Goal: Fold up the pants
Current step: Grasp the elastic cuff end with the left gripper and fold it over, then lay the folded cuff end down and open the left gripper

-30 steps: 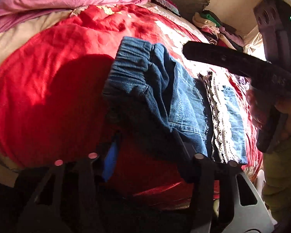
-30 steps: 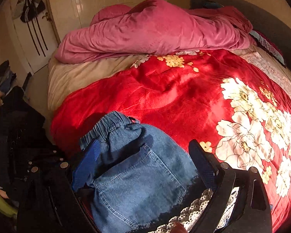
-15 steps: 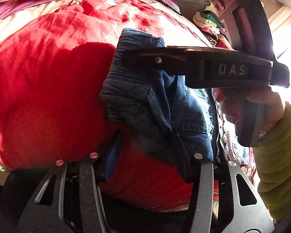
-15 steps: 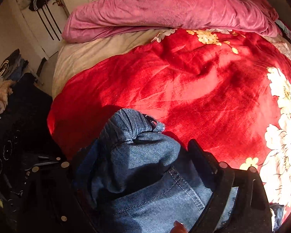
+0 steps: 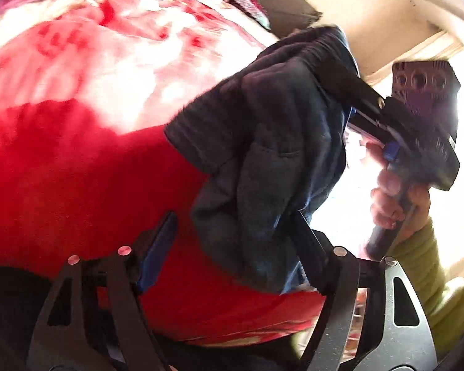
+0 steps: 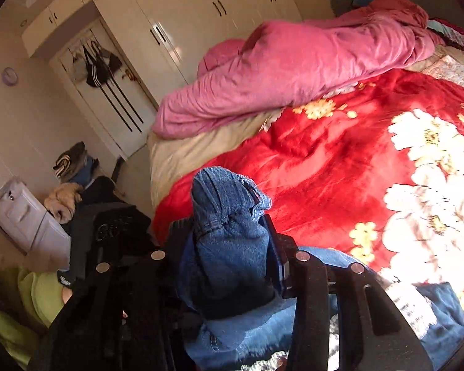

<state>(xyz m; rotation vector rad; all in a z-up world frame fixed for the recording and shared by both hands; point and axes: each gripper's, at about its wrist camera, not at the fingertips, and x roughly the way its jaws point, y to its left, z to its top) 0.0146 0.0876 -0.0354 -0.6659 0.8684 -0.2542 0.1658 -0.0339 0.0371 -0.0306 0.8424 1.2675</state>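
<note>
Blue denim pants with a lace hem hang partly lifted off the red blanket. My right gripper is closing, and its pads press on the bunched elastic waistband and hold it up. The left wrist view shows the same right gripper clamped at the top of the raised denim. My left gripper is opening. The cloth's lower end hangs between its jaws and rests against the right finger. The blue-padded left finger stands apart from it.
A pink duvet is heaped at the head of the bed. White wardrobe doors and a pile of clothes stand beyond the bed's left side. A hand in a green sleeve holds the right gripper.
The right gripper came in over the waistband, closed on it and lifted it off the blanket. The left jaws widened and let go of the denim.
</note>
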